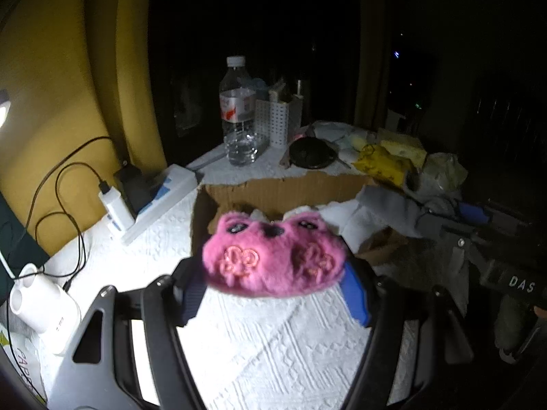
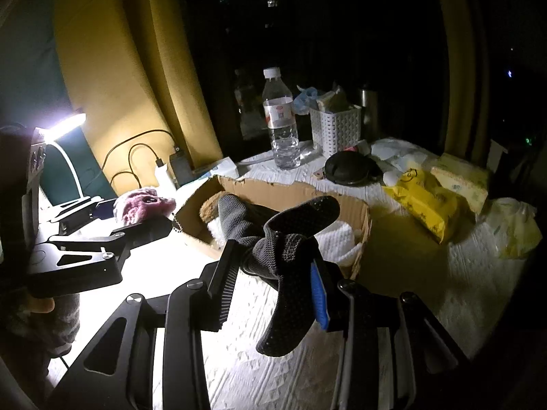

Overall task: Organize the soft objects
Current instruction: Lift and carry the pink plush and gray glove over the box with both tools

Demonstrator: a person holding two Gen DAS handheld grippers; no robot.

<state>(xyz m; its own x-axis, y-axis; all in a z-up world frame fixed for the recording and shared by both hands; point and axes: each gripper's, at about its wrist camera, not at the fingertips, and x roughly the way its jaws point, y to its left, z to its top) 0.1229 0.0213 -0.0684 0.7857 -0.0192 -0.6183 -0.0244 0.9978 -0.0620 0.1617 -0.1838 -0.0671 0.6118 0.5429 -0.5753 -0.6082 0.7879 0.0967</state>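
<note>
left gripper (image 1: 273, 294) fingers clamped on fuzzy pink plush (image 1: 273, 259) just in front of cardboard box (image 1: 283, 188), right gripper (image 2: 273, 290) fingers pinching dark knit socks (image 2: 290, 256) at box's near edge

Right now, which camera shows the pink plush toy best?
The left wrist view: the pink plush toy fills the centre, face visible, gripped by the left tool. The right wrist view shows it small, dim, at the left edge.
</note>
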